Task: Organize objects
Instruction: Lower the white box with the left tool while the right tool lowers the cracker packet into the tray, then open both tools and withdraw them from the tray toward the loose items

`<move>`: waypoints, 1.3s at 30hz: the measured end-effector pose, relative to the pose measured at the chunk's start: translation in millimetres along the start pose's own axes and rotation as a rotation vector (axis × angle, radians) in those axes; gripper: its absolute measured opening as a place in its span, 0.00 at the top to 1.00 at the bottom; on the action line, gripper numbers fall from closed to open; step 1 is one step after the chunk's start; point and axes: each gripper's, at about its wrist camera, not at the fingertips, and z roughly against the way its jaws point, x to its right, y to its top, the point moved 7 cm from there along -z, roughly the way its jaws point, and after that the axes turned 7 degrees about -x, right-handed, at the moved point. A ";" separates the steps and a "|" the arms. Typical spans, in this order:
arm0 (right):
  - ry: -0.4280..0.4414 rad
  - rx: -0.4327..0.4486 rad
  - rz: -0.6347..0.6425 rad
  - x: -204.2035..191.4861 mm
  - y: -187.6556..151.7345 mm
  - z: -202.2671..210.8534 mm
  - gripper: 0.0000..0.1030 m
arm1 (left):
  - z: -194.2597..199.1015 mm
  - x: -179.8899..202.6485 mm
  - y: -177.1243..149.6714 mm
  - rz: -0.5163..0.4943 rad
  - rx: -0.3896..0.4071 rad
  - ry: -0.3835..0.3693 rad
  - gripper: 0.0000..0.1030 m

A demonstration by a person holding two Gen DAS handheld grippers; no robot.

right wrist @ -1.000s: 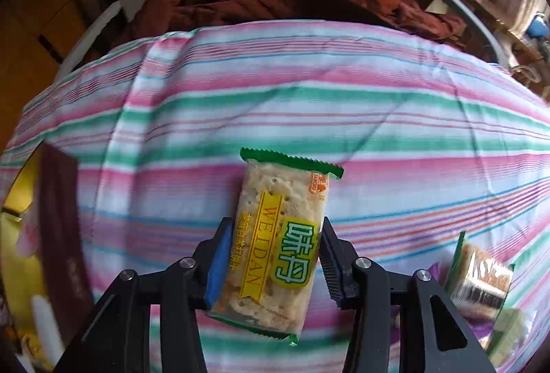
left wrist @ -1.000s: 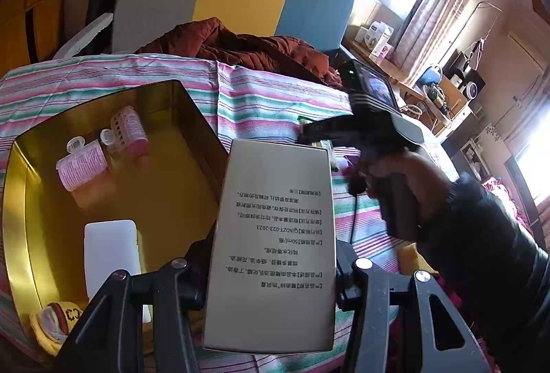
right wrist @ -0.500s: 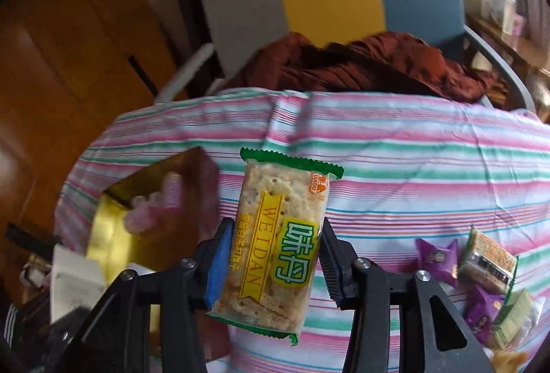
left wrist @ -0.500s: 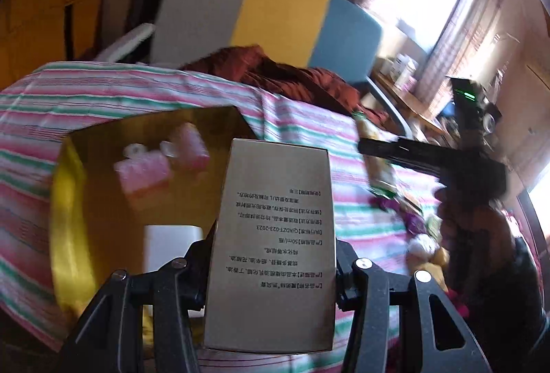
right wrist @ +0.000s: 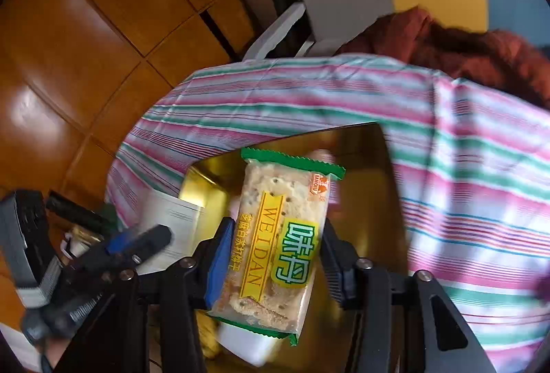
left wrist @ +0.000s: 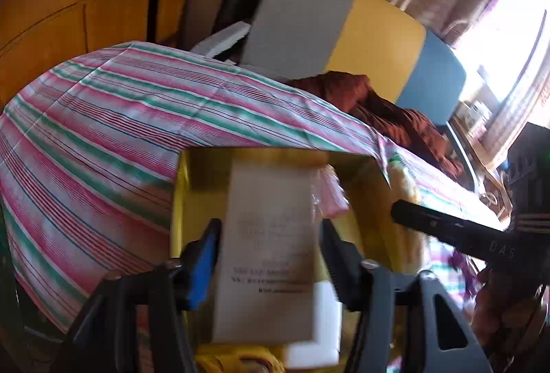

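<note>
- Above the gold tray (left wrist: 374, 198), left wrist view: left tool (left wrist: 268, 256) clamped on a pale printed carton (left wrist: 270, 246), held upright between both fingers; print blurred, not readable.
- Same view only: pink item (left wrist: 326, 191) inside the tray behind the carton, a white block (left wrist: 323, 325) at the tray's near end, and the right tool's dark body (left wrist: 457, 232) at the right edge, with part of a hand (left wrist: 495, 311) below it.
- Right wrist view: right tool (right wrist: 271, 256) clamped on a green-edged cracker packet (right wrist: 278, 242) marked WEIDAN, held over the tray's (right wrist: 371, 201) gold interior.
- Same view only: the left tool (right wrist: 137, 242) seen from outside at lower left, its carton (right wrist: 172, 228) at the tray's left rim.
- Both views: striped cloth (left wrist: 103, 139) covering the surface; multicoloured chair back (left wrist: 343, 36) and rust-brown fabric (left wrist: 378, 105) beyond it.
</note>
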 end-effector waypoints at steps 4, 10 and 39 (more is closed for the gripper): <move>0.023 -0.037 -0.022 -9.9 6.5 -23.8 0.41 | -3.1 -17.1 4.3 0.031 0.011 0.029 0.28; -0.035 -0.049 0.031 -10.5 -15.6 -21.6 0.37 | 12.9 -22.2 -15.5 0.021 0.050 0.042 0.30; -0.386 0.179 0.240 -10.8 -112.3 58.3 0.00 | 47.4 32.6 -93.5 -0.124 0.087 0.115 0.29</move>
